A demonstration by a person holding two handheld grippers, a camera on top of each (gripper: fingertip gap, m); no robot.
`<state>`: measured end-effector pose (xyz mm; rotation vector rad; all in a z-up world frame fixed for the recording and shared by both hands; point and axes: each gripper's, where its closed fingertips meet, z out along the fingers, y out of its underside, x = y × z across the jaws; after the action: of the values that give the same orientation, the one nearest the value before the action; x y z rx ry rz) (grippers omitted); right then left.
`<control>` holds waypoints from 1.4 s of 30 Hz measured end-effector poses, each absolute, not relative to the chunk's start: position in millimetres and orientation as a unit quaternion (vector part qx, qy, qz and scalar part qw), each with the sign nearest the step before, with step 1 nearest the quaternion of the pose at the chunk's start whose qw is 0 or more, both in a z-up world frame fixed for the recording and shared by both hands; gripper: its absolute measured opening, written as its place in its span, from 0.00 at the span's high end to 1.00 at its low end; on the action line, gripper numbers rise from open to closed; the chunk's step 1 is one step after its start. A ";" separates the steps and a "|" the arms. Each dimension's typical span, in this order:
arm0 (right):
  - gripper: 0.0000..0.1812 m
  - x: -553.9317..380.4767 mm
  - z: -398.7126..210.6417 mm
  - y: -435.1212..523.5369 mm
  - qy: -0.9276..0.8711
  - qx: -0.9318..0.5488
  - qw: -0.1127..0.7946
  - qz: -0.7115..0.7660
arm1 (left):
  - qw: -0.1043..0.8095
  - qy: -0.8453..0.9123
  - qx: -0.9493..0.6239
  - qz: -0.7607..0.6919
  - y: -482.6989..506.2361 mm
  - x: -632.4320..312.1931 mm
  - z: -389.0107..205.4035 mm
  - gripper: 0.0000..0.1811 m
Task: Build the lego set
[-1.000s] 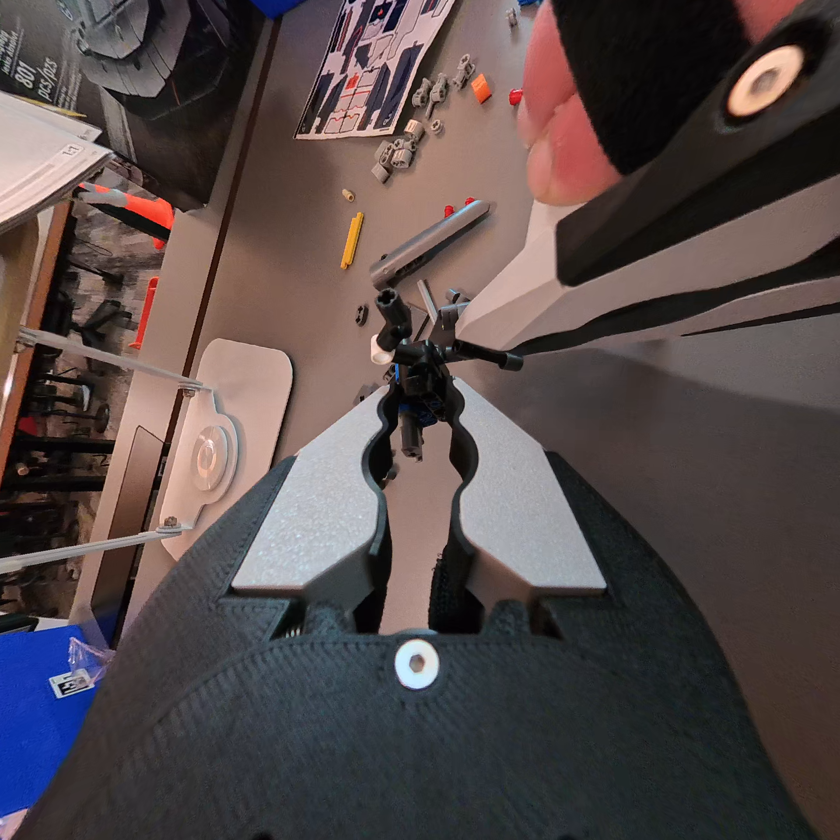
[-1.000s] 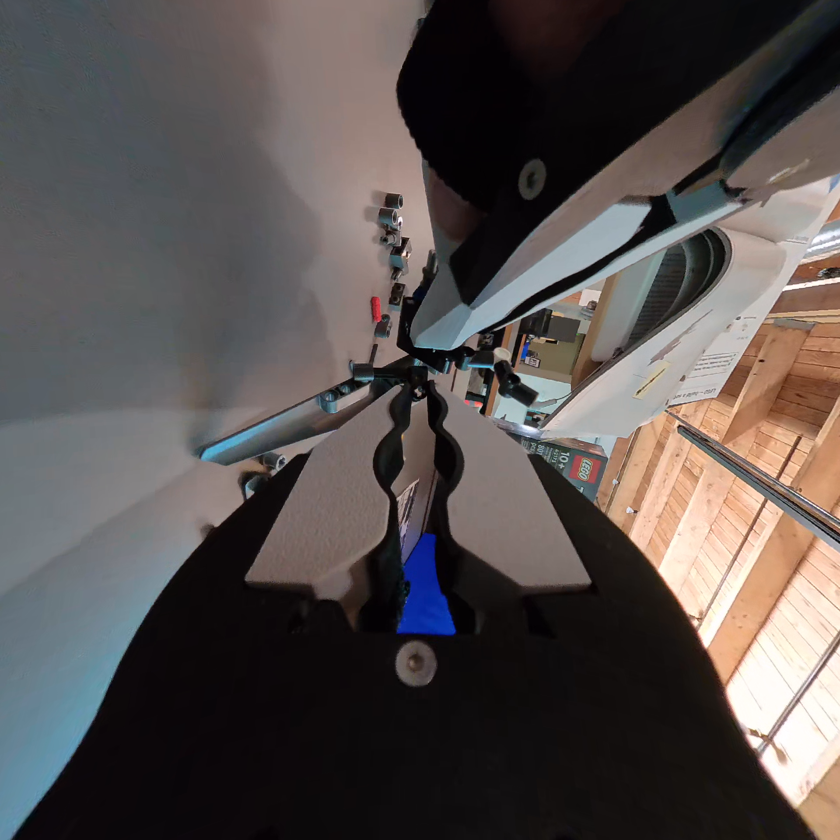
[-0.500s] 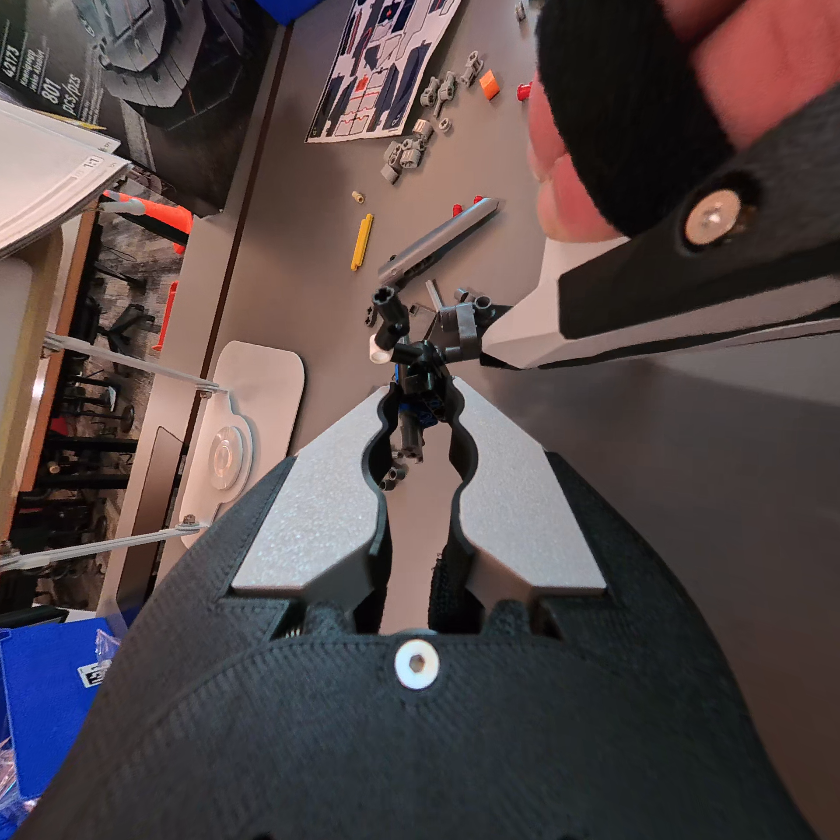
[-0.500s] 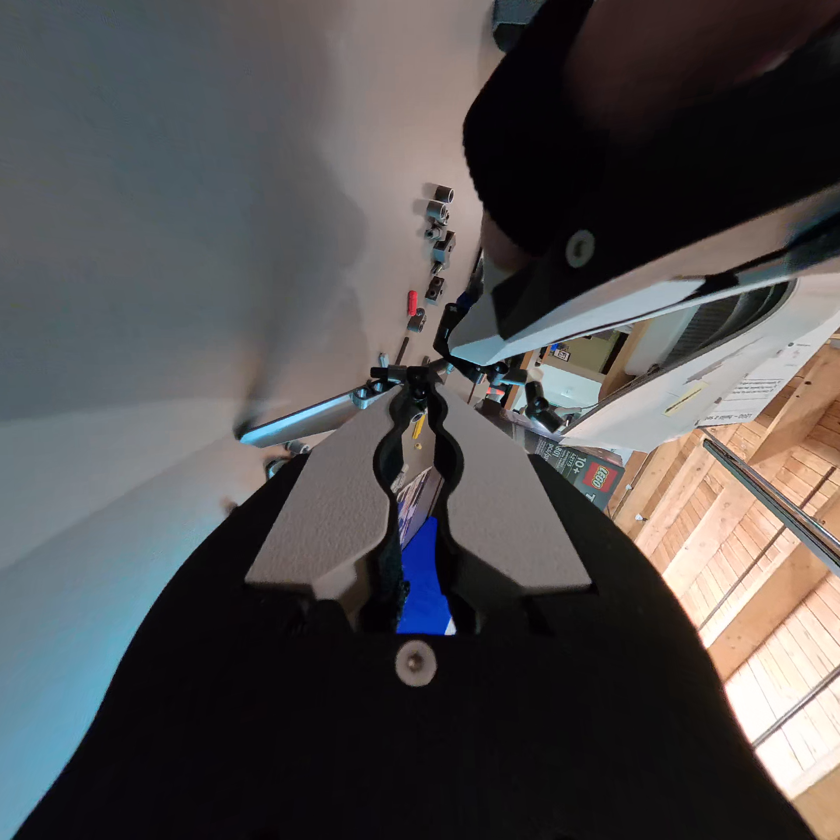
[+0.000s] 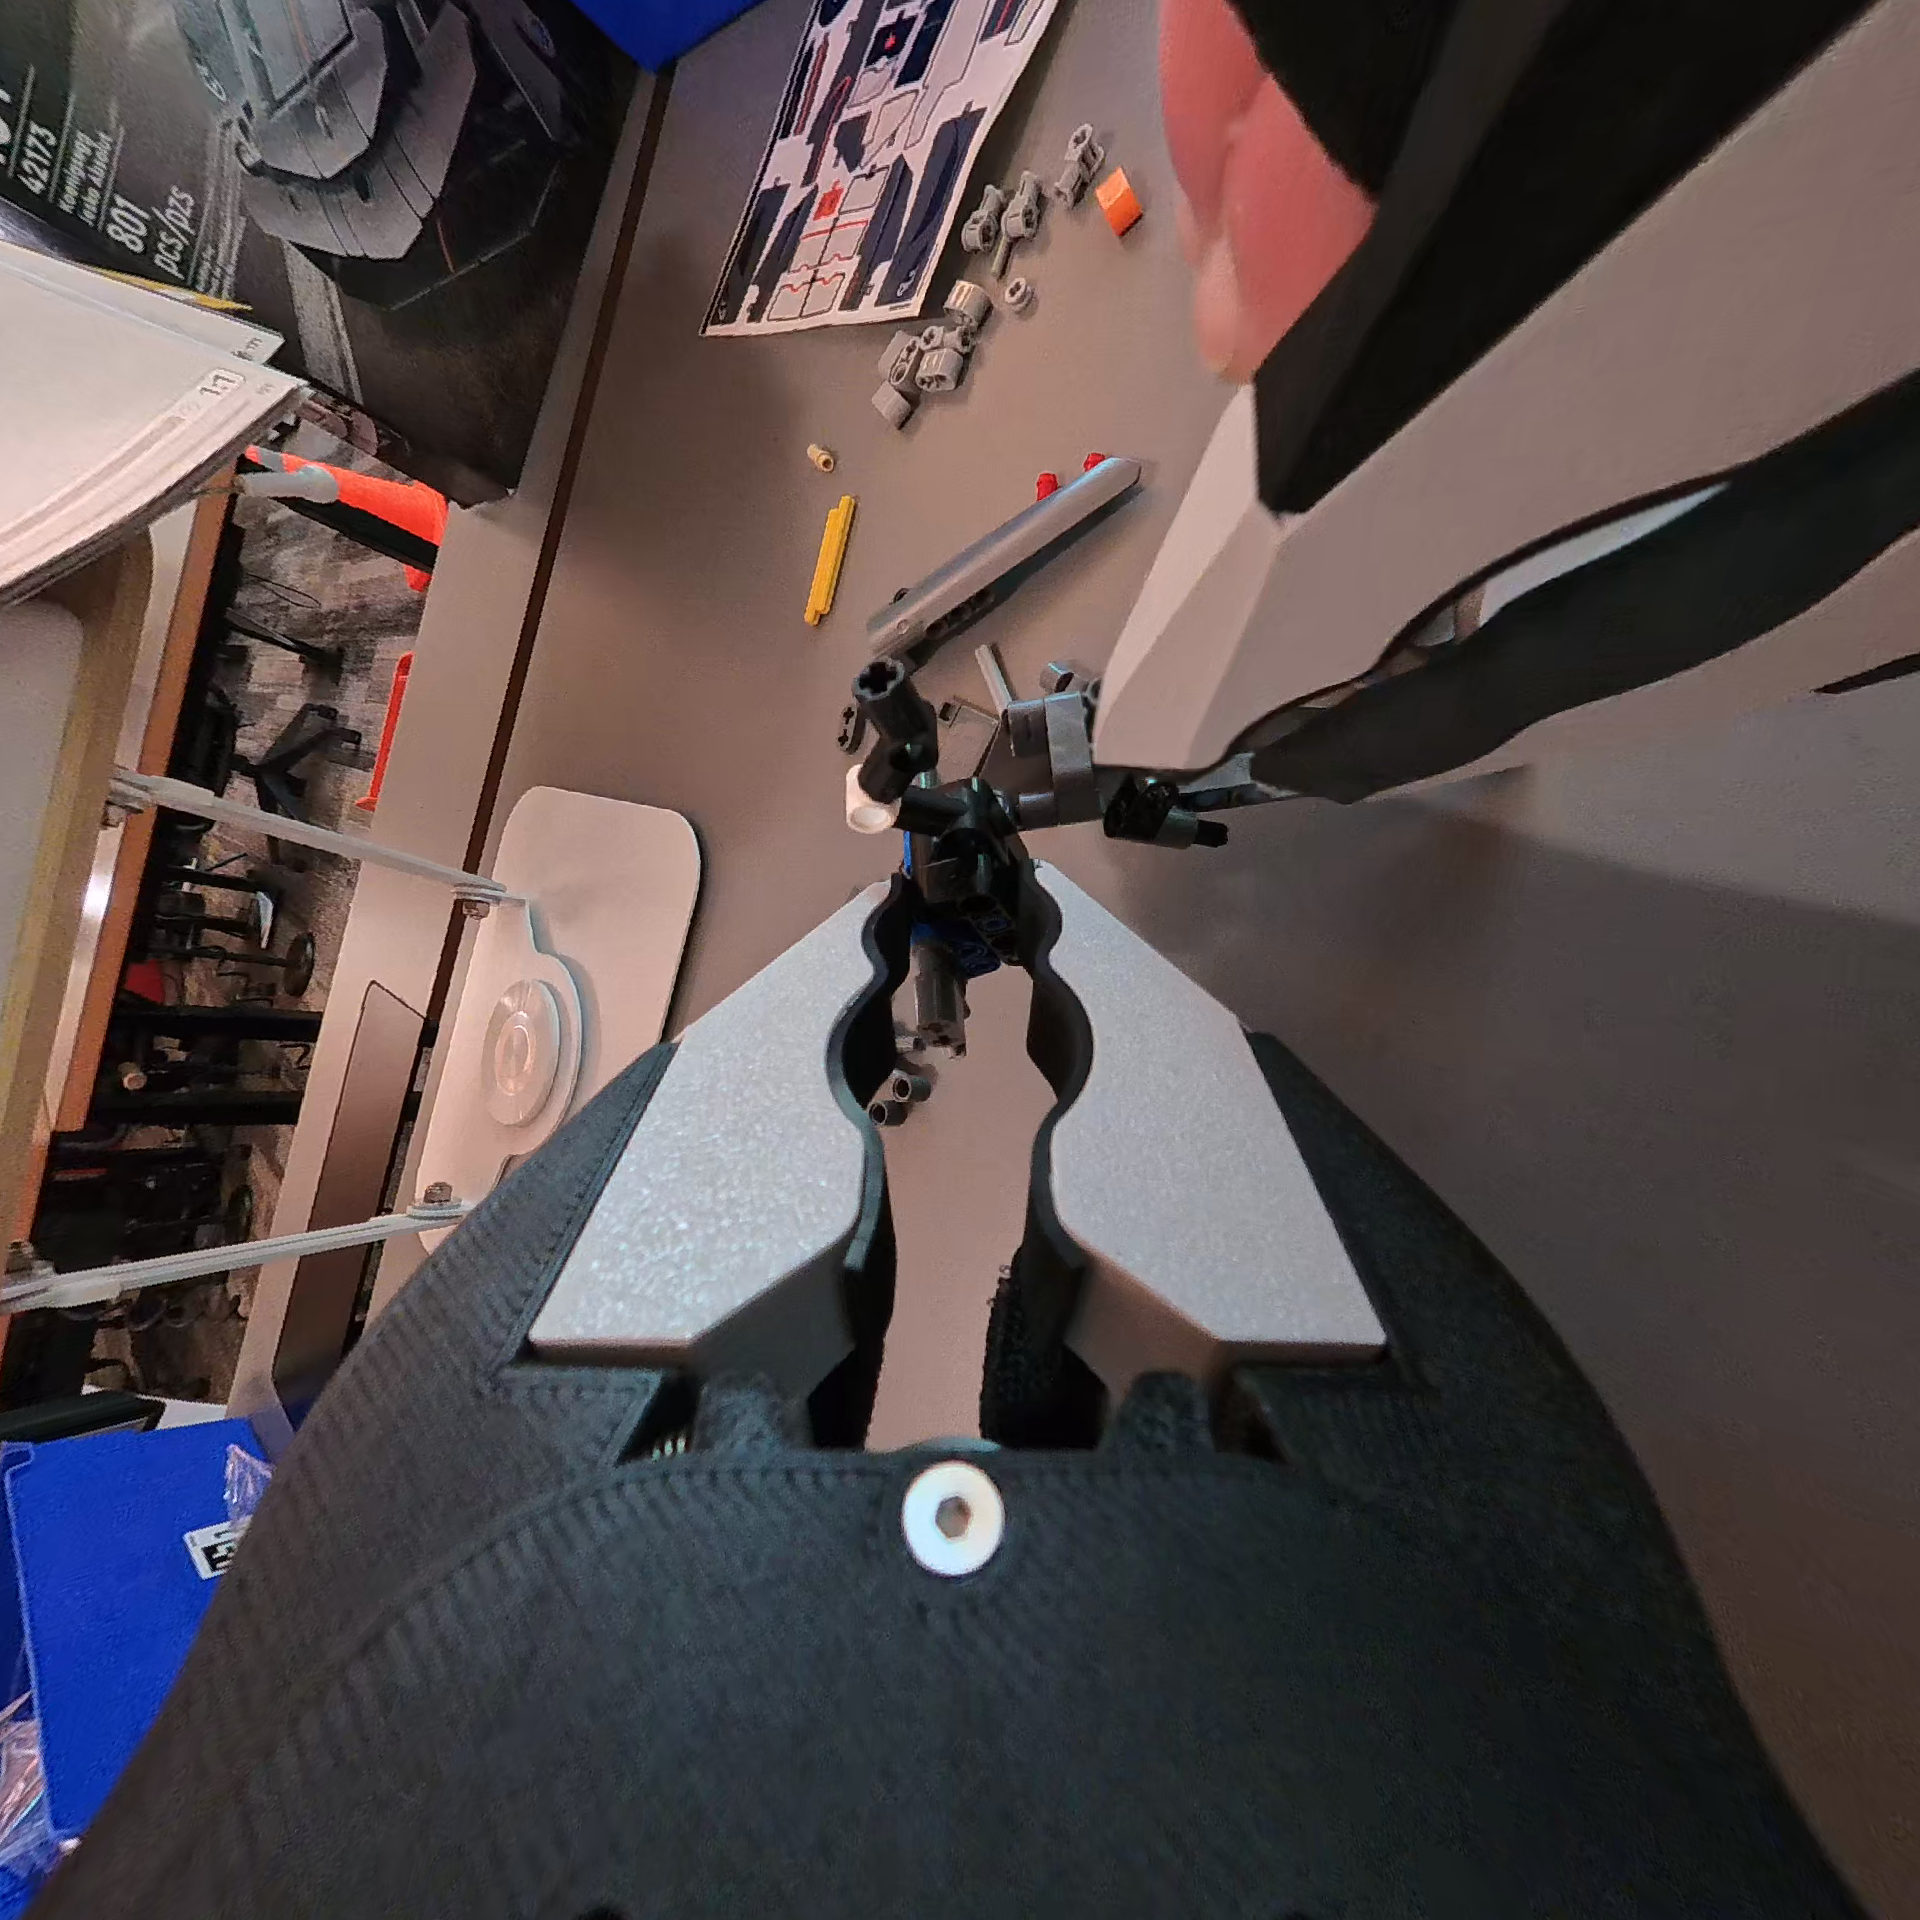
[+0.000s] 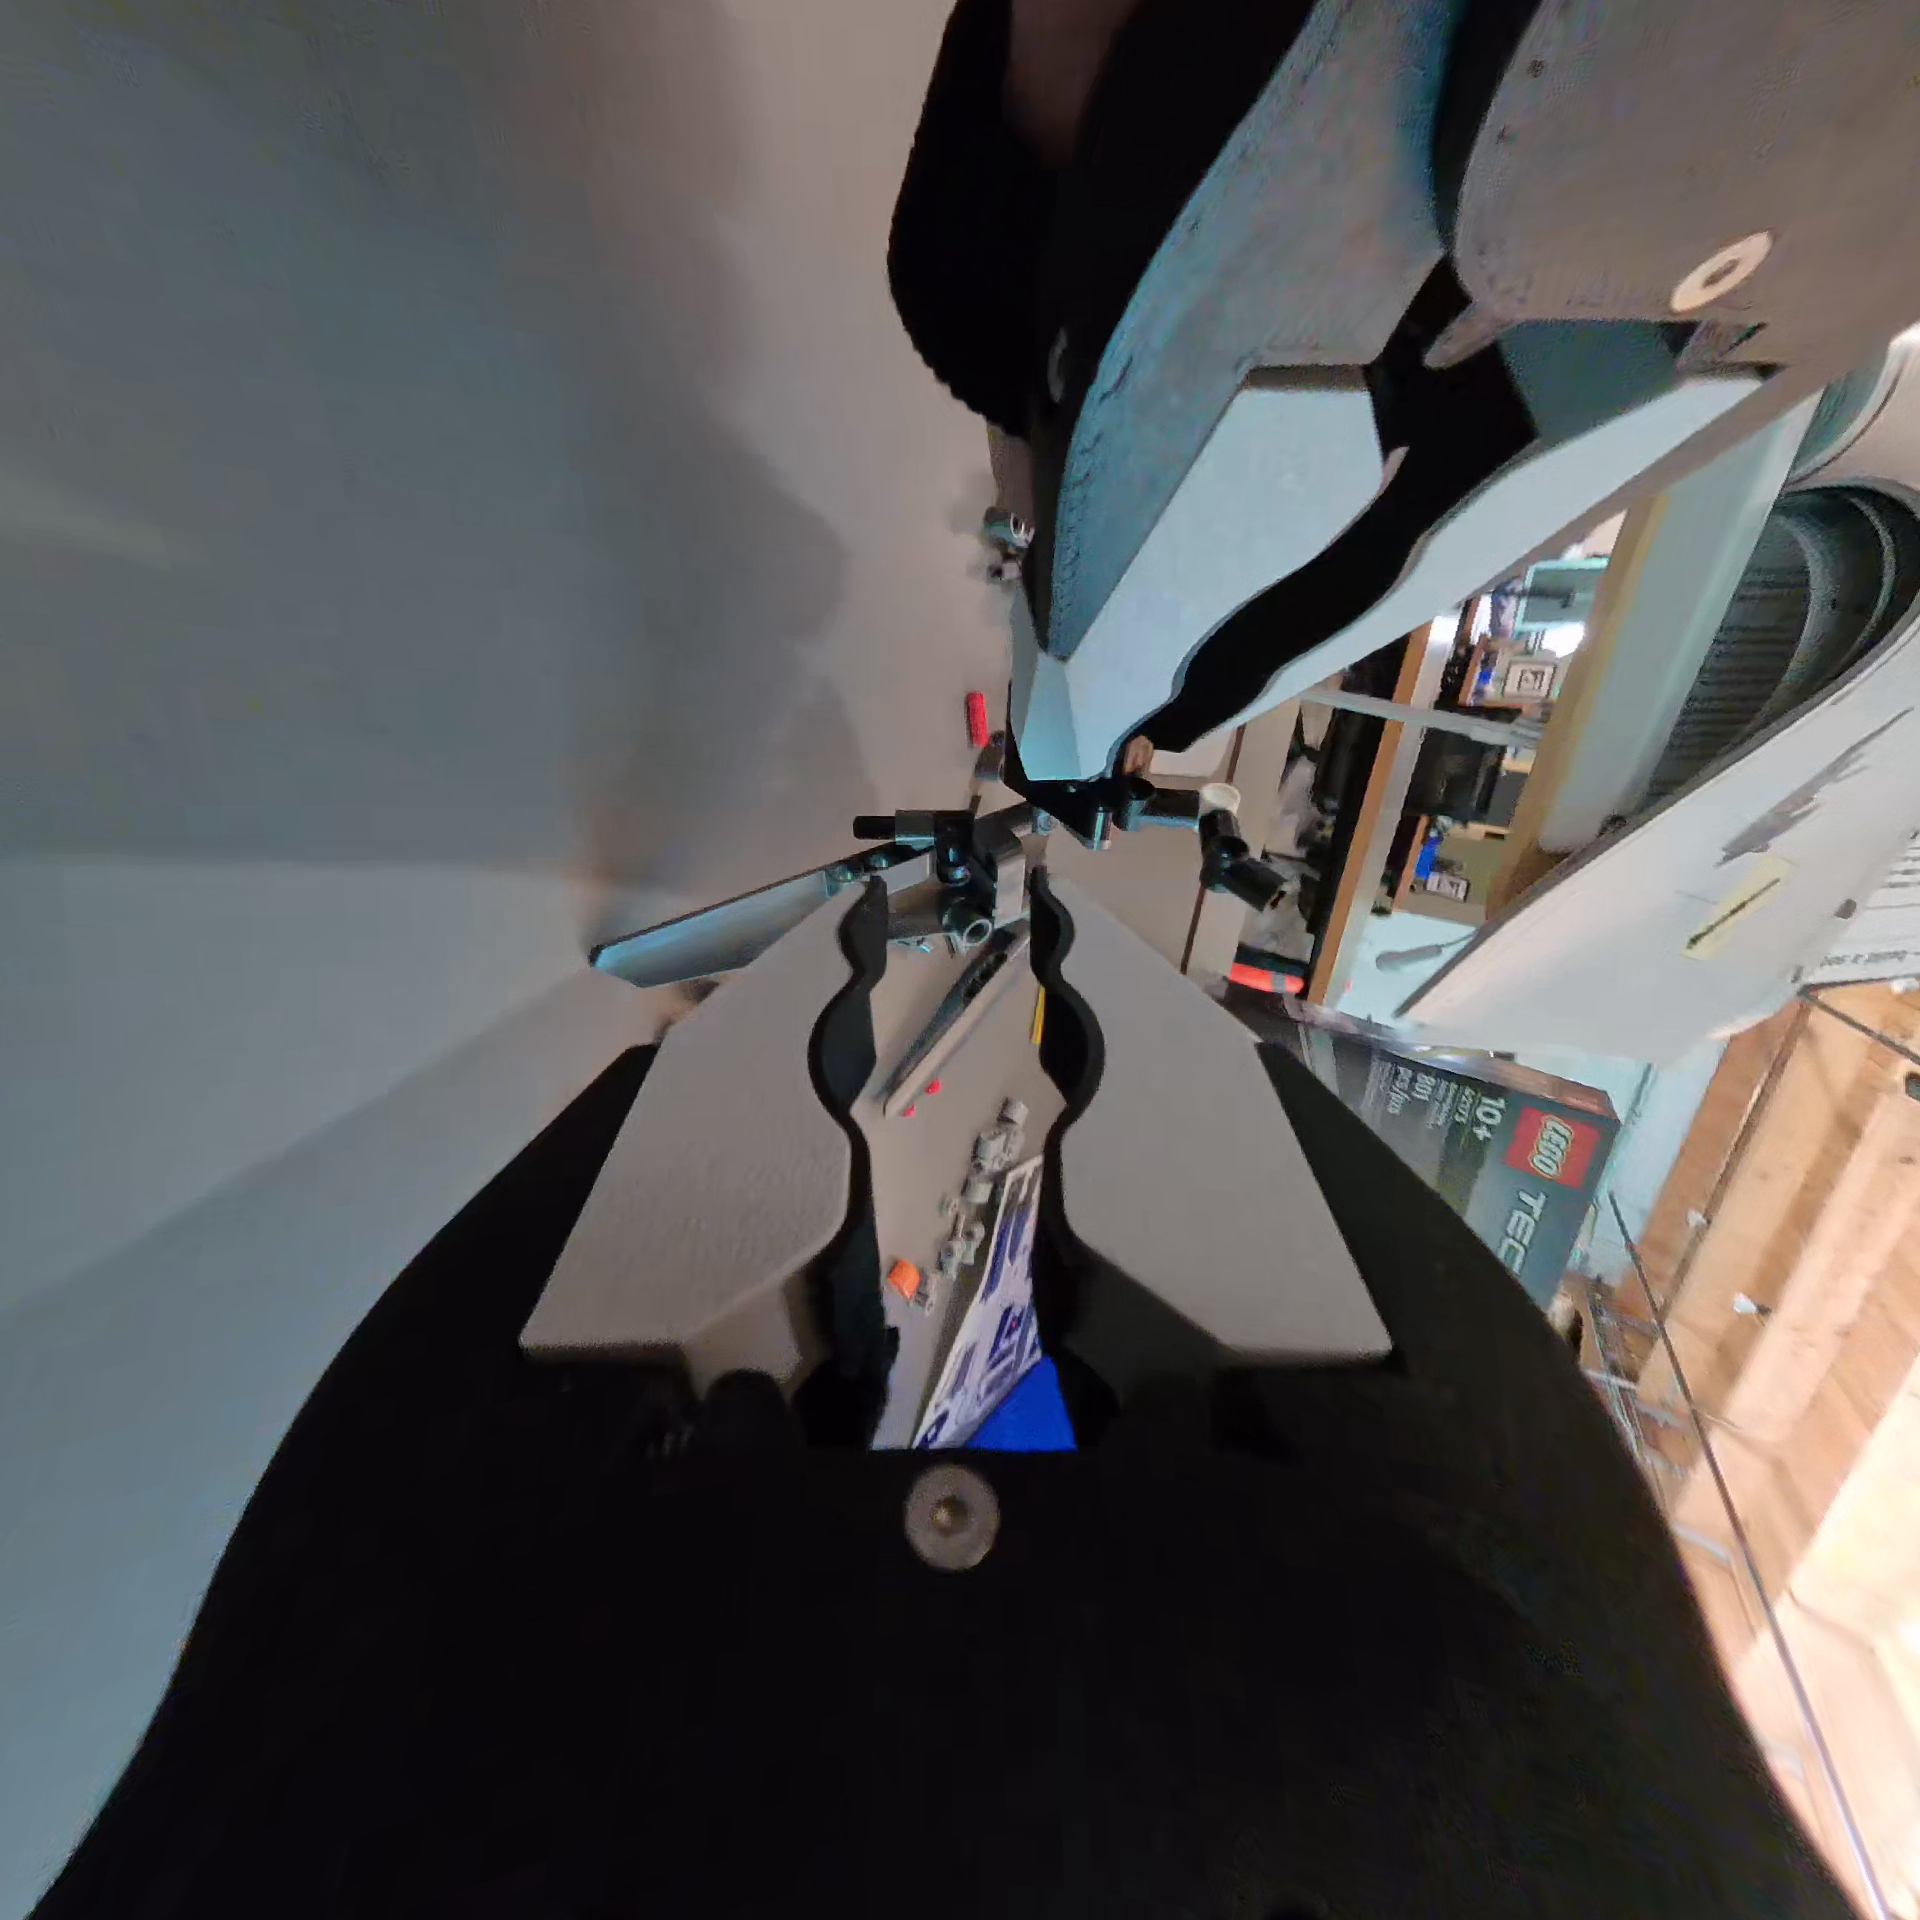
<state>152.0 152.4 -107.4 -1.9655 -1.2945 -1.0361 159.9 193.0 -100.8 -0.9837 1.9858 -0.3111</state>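
Observation:
My left gripper point(image 5: 961, 894) is shut on a small black Technic assembly point(image 5: 966, 831) with a white bush and a black arm, held above the grey table point(image 5: 1455, 1091). A thin axle sticks out of the assembly to the right, carrying a grey connector point(image 5: 1060, 743) and a black connector point(image 5: 1143, 805). My right gripper point(image 5: 1164, 790) comes in from the right with its tips at that axle. In the right wrist view my right gripper point(image 6: 956, 883) has its jaws a little apart, closed around the grey connector point(image 6: 961, 914). The left gripper point(image 6: 1081, 769) holds the assembly point(image 6: 1101, 810) just beyond.
On the table behind lie a long grey beam point(image 5: 997, 561), a yellow axle point(image 5: 828, 561), loose grey connectors point(image 5: 935, 353), an orange piece point(image 5: 1119, 197) and a sticker sheet point(image 5: 862, 177). The set's box point(image 5: 343, 156) and a booklet point(image 5: 104, 436) are at the left edge, a blue bin point(image 5: 94, 1621) lower left. There is about 4 cm between the tips of the two grippers.
The right gripper's jaws stand wider than before and now sit around the grey connector rather than the thin axle. The grey and black connectors now sit on the axle beside the assembly. The left gripper holds steady.

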 end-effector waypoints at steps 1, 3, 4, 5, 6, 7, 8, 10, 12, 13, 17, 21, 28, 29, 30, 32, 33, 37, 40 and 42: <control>0.87 151.4 -108.8 152.2 -0.482 -0.737 0.287 -0.377 | 0.438 0.797 -0.395 -0.126 193.0 160.1 -100.0 0.91; 0.87 151.5 -110.4 152.6 -0.469 -0.746 0.297 -0.367 | 0.441 0.796 -0.395 -0.126 193.0 160.2 -98.8 0.91; 0.88 152.3 -110.4 152.6 -0.463 -0.748 0.302 -0.366 | 0.443 0.795 -0.394 -0.126 193.1 160.3 -98.2 0.91; 0.88 152.2 -110.0 152.1 -0.454 -0.753 0.311 -0.359 | 0.445 0.794 -0.394 -0.126 193.2 160.3 -97.4 0.91; 0.88 150.9 -107.1 151.9 -0.443 -0.757 0.328 -0.350 | 0.448 0.793 -0.392 -0.128 193.1 160.5 -96.3 0.91; 0.89 149.9 -102.9 151.3 -0.433 -0.759 0.348 -0.340 | 0.450 0.793 -0.391 -0.128 193.2 160.6 -95.4 0.91; 0.88 150.2 -99.3 150.0 -0.424 -0.762 0.363 -0.327 | 0.452 0.792 -0.389 -0.129 193.4 160.9 -94.8 0.91; 0.87 157.9 -93.0 148.2 -0.398 -0.775 0.382 -0.308 | 0.458 0.789 -0.386 -0.134 193.7 162.1 -92.6 0.91; 0.88 162.4 -90.0 147.1 -0.372 -0.790 0.401 -0.277 | 0.461 0.785 -0.389 -0.141 194.2 163.4 -91.1 0.91; 0.88 161.4 -88.8 147.4 -0.353 -0.799 0.414 -0.254 | 0.464 0.782 -0.390 -0.147 193.7 164.2 -89.3 0.91; 0.91 149.3 -91.8 151.6 -0.280 -0.831 0.458 -0.143 | 0.488 0.766 -0.389 -0.156 193.2 165.8 -77.7 0.91; 0.91 157.9 -87.9 157.9 -0.229 -0.833 0.486 -0.130 | 0.507 0.757 -0.383 -0.152 192.0 165.6 -70.5 0.91; 0.89 164.8 -83.3 160.5 -0.208 -0.829 0.499 -0.139 | 0.511 0.756 -0.382 -0.149 192.7 164.9 -69.5 0.91; 0.89 164.5 -83.4 160.9 -0.207 -0.829 0.500 -0.138 | 0.511 0.755 -0.382 -0.149 193.0 164.7 -68.9 0.91; 0.89 163.7 -83.6 161.3 -0.207 -0.829 0.501 -0.136 | 0.512 0.754 -0.383 -0.149 193.1 164.7 -68.3 0.91; 0.90 161.9 -83.0 161.9 -0.209 -0.827 0.503 -0.137 | 0.513 0.753 -0.383 -0.150 193.0 164.7 -67.7 0.91; 0.91 161.2 -82.7 161.7 -0.209 -0.827 0.503 -0.140 | 0.513 0.753 -0.383 -0.149 193.0 164.8 -67.8 0.91; 0.93 156.7 -80.2 160.0 -0.215 -0.823 0.502 -0.155 | 0.512 0.755 -0.384 -0.147 193.5 165.1 -69.3 0.91; 0.93 153.9 -79.5 158.6 -0.215 -0.822 0.505 -0.152 | 0.512 0.754 -0.384 -0.148 193.5 165.0 -69.2 0.91; 0.93 159.2 -78.8 158.1 -0.212 -0.820 0.504 -0.167 | 0.512 0.754 -0.384 -0.148 193.5 164.9 -68.7 0.91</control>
<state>159.2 158.1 -78.8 -1.9801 -0.5126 -0.4042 164.9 193.5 -68.7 -0.9235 1.8143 -0.3567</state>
